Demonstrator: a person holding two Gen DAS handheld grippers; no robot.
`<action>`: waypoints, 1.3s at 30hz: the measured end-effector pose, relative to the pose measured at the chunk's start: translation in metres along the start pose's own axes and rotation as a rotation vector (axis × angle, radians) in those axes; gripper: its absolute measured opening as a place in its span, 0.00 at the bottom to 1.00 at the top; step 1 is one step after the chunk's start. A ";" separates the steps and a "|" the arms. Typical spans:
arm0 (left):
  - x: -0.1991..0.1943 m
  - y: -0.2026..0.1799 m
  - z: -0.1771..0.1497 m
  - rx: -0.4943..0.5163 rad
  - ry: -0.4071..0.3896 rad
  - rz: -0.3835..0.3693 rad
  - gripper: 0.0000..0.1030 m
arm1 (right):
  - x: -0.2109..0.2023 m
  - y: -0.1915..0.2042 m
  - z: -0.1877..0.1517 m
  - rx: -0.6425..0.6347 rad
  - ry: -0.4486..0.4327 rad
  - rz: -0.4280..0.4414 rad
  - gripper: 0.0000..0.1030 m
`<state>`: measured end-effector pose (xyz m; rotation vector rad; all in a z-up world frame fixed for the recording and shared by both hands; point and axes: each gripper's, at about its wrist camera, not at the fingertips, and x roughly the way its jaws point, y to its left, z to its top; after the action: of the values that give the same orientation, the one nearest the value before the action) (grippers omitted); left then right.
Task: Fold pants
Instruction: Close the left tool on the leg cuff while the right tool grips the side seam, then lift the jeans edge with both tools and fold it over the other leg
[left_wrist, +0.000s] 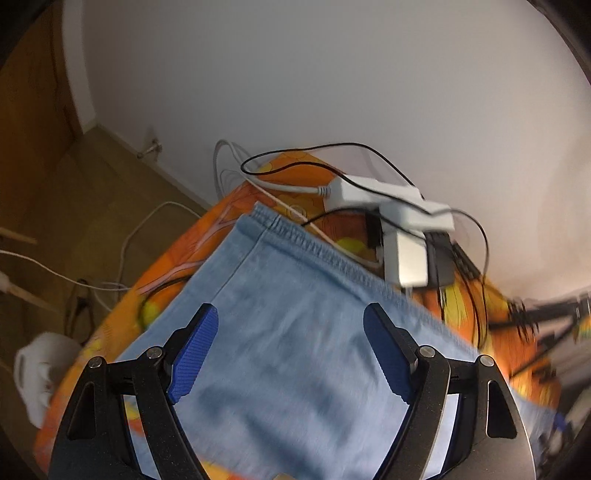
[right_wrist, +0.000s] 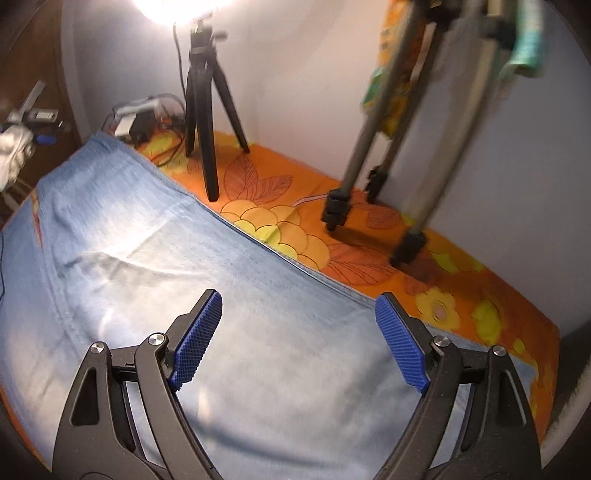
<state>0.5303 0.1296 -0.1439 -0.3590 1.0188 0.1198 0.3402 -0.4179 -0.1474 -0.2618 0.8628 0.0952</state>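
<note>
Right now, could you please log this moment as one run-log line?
task: fold pants | light blue denim pants: flat on orange floral sheet | left gripper: open, empty | right gripper: open, empty

left gripper (left_wrist: 291, 321) spread, above blue pants (left_wrist: 288, 295), blurred

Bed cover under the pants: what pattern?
Orange cover with yellow flowers; clearest in right wrist view.
</note>
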 end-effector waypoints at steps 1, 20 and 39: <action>0.008 -0.001 0.003 -0.020 -0.001 -0.008 0.75 | 0.007 0.002 0.002 -0.015 0.006 0.001 0.85; 0.090 -0.011 0.023 -0.210 -0.009 -0.005 0.43 | 0.096 -0.002 0.028 -0.064 0.066 0.074 0.76; 0.069 0.000 0.011 -0.187 -0.103 -0.062 0.04 | 0.114 0.009 0.043 -0.119 0.077 0.190 0.66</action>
<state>0.5753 0.1284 -0.1975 -0.5493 0.8955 0.1765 0.4441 -0.4009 -0.2092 -0.2955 0.9594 0.3158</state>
